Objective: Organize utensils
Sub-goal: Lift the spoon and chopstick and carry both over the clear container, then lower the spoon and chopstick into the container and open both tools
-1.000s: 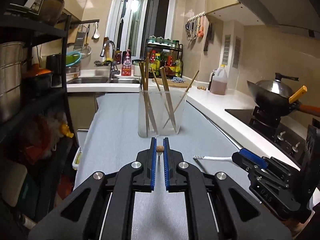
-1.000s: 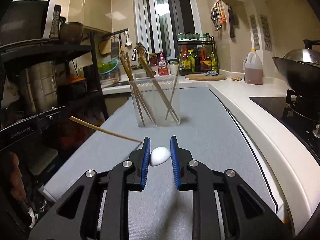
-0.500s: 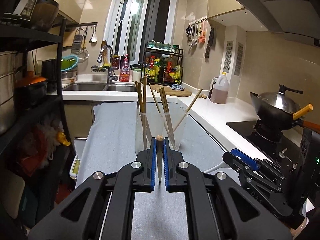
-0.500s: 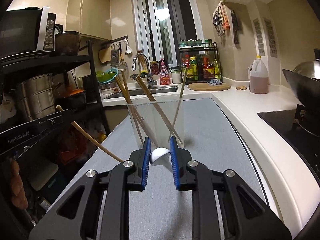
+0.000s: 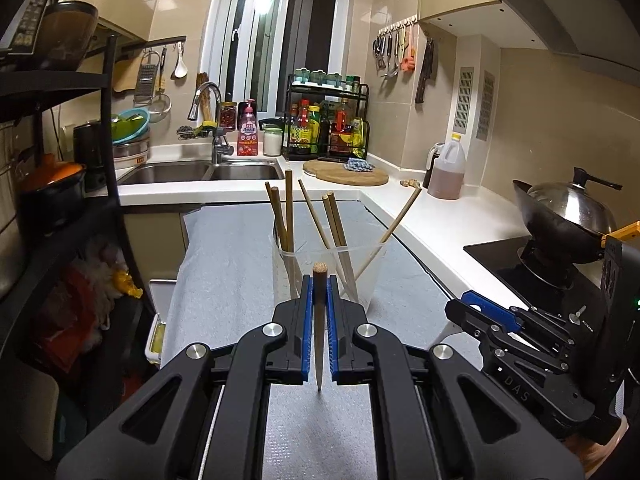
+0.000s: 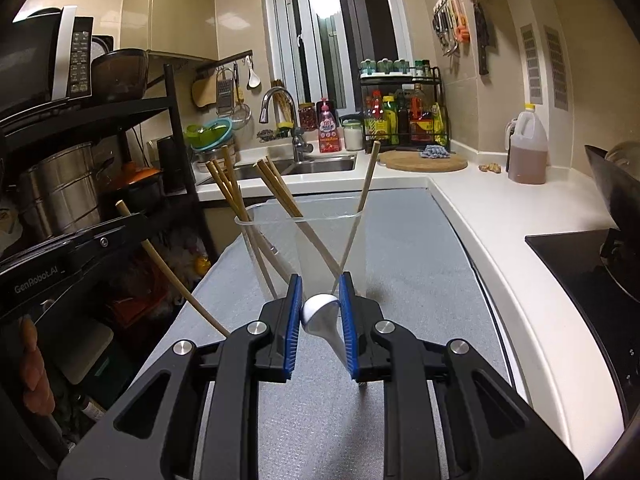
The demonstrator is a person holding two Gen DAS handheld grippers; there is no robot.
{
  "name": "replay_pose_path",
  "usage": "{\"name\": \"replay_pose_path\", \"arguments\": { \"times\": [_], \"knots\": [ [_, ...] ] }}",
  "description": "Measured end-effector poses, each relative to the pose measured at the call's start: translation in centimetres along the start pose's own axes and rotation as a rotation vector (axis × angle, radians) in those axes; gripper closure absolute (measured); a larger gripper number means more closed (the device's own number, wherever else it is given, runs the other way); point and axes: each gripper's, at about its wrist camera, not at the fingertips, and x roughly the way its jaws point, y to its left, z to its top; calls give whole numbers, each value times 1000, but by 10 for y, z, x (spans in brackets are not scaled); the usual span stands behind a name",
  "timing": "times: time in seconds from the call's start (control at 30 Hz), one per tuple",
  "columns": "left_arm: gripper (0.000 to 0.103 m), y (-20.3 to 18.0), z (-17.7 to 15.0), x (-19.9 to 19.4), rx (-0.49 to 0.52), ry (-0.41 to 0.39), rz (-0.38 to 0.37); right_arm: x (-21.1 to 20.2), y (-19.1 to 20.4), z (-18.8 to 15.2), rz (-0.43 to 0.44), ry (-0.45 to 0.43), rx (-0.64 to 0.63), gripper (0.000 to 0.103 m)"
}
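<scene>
Right now the grey mat (image 5: 240,248) runs down the long counter, with the sink (image 5: 200,170) at its far end and a wok (image 5: 568,216) on the right. Near the middle of the mat stands a clear cup (image 6: 312,248) with several wooden chopsticks (image 6: 276,190) leaning inside it. Just this side of the cup, the left gripper (image 5: 319,308) is nearly closed, pinching one chopstick (image 5: 319,320) held upright, tip downward. To its right, the right gripper (image 6: 319,310) is clamped on a white spoon (image 6: 320,314), bowl up, close against the cup's near wall.
</scene>
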Motion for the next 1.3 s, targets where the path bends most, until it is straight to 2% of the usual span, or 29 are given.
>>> {"name": "replay_pose_path", "arguments": {
  "times": [0.17,0.47,0.87,1.07,1.3],
  "knots": [
    [97,3,17,6,20,9,9,8,0,13,25,36,0,84],
    [97,4,50,7,28,10,-1,8,-1,42,30,44,1,85],
    [97,-4,117,-9,56,-71,-15,-8,5,108,58,-5,-32,87],
    [97,-14,156,-17,101,-122,-3,-17,10,152,64,-75,-58,89],
    [97,-13,173,5,103,-112,16,14,18,193,73,-102,-48,92]
  ]
}}
